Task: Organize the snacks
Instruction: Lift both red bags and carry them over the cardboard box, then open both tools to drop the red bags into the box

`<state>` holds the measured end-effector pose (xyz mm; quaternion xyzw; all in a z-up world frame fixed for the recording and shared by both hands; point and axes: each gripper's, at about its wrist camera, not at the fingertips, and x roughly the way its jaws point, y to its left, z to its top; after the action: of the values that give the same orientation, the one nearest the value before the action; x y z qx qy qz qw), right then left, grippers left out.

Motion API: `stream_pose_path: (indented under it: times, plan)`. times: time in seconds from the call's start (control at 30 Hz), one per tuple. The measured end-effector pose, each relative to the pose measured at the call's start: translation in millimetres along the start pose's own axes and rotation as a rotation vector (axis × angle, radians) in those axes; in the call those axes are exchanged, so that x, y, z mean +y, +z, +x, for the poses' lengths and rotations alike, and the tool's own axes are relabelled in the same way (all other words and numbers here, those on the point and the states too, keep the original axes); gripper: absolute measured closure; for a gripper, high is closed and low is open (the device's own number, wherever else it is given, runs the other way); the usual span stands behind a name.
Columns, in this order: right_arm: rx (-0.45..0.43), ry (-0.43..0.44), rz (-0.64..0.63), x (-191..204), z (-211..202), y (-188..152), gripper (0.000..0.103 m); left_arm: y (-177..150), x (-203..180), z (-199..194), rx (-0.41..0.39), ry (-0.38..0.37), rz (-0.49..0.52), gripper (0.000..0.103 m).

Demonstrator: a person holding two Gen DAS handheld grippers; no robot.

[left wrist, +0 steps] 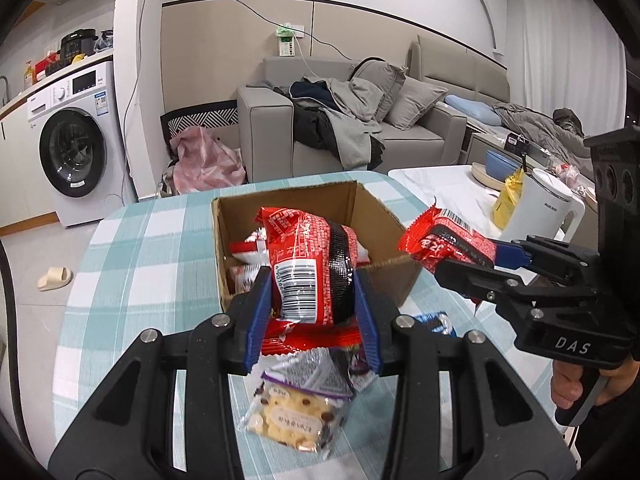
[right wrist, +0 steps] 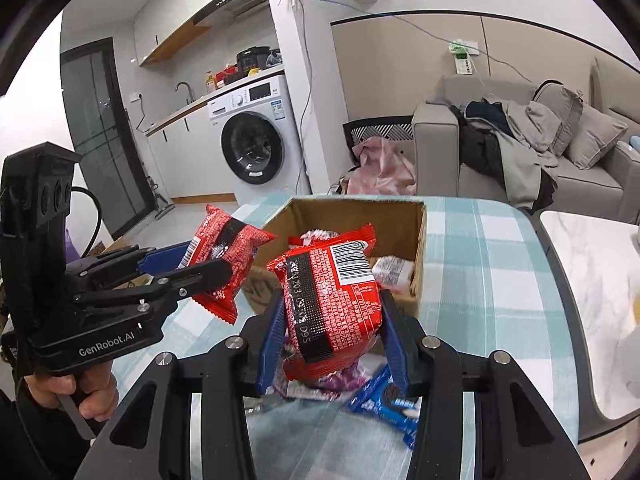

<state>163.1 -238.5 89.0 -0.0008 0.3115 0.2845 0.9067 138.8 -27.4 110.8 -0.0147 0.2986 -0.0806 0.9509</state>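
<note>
Both jaws are clamped: the left gripper [left wrist: 314, 304] and the right gripper [right wrist: 332, 336] each squeeze a red snack packet [left wrist: 316, 268] [right wrist: 334, 304] above the checked table [left wrist: 132, 248], beside the cardboard box [left wrist: 384, 208]. Below lie a cookie pack [left wrist: 294, 412] and, seemingly, a blue biscuit wrapper [right wrist: 390, 404].

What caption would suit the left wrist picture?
Left tongs grip a red snack packet before the cardboard box; right tongs hold another.
</note>
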Motion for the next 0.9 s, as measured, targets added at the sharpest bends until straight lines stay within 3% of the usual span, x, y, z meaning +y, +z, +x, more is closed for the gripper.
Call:
stream_pose_path:
  times: [0.47,0.9]
  plan:
    - [-0.026,-0.014,0.042,-12.4,30.4,38.4,0.058,41.5,22.9,48.7,-0.010,0.034,-0.016,0.066]
    - [0.015,-0.026,0.117,-32.9,74.2,46.3,0.058,44.4,44.5,112.7,0.039,0.045,-0.041,0.066]
